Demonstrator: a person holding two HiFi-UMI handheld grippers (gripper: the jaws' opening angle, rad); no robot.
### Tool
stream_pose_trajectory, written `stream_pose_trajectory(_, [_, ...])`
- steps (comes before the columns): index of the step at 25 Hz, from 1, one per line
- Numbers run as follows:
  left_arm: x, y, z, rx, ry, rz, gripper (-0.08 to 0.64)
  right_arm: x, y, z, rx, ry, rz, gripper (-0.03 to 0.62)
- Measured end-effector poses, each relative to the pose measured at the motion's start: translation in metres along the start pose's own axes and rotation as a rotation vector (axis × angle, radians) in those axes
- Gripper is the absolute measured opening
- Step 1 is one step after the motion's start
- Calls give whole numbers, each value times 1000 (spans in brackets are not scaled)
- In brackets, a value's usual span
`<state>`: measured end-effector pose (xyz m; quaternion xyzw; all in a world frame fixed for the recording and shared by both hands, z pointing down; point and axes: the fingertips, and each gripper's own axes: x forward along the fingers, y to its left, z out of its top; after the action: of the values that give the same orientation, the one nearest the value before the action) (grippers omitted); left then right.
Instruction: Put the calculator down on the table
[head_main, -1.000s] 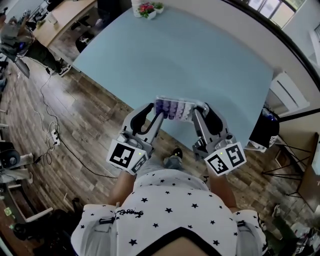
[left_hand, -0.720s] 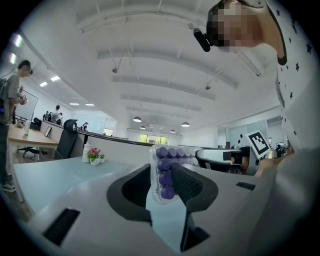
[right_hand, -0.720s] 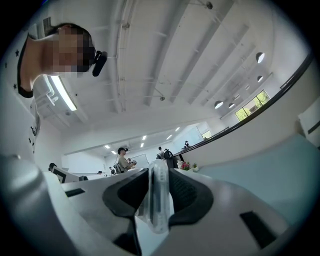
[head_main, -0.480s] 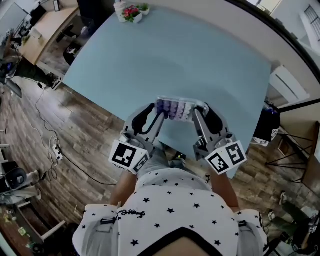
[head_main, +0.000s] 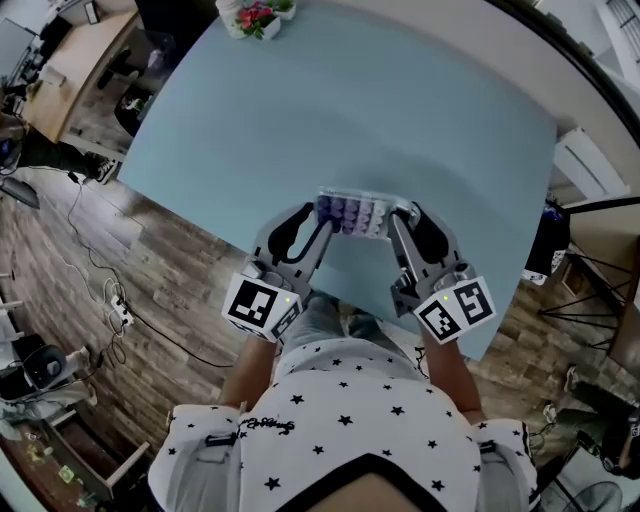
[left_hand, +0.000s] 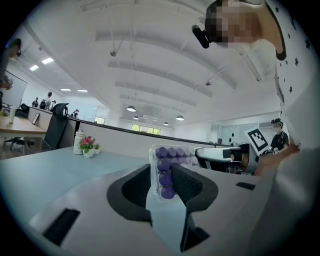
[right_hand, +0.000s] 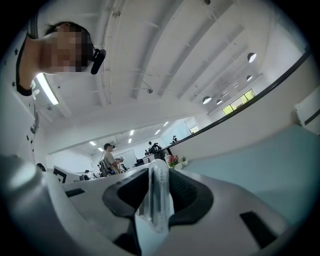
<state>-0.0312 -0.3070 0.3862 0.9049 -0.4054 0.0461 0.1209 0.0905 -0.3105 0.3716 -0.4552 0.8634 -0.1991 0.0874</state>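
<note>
Clear-cased calculator (head_main: 352, 214) with round purple keys, held over near edge of pale blue table (head_main: 400, 110), long axis left to right, keys facing up. Clamped endwise between left gripper (head_main: 318, 222) and right gripper (head_main: 398, 222).

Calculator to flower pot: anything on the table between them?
Nothing. In the head view, the stretch of blue table between the calculator and the flower pot is bare.

Your table (head_main: 400, 120) presents a pale blue top, standing on a wood-plank floor (head_main: 190, 270). At its far left corner sits a pot of pink flowers (head_main: 256, 17), a white jar (left_hand: 78, 142) just beside it.
</note>
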Motion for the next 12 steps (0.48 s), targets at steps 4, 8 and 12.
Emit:
stream_pose_trajectory(4, [2, 16, -14, -24, 27, 9, 143, 14, -3, -14, 3, 42, -1, 121])
stream_pose_trajectory(8, [1, 30, -32, -38, 57, 20, 143, 25, -4, -33, 8, 85, -4, 121])
stream_pose_trajectory(12, [1, 39, -53, -65, 91, 18, 143, 32, -8, -54, 17, 134, -11, 121])
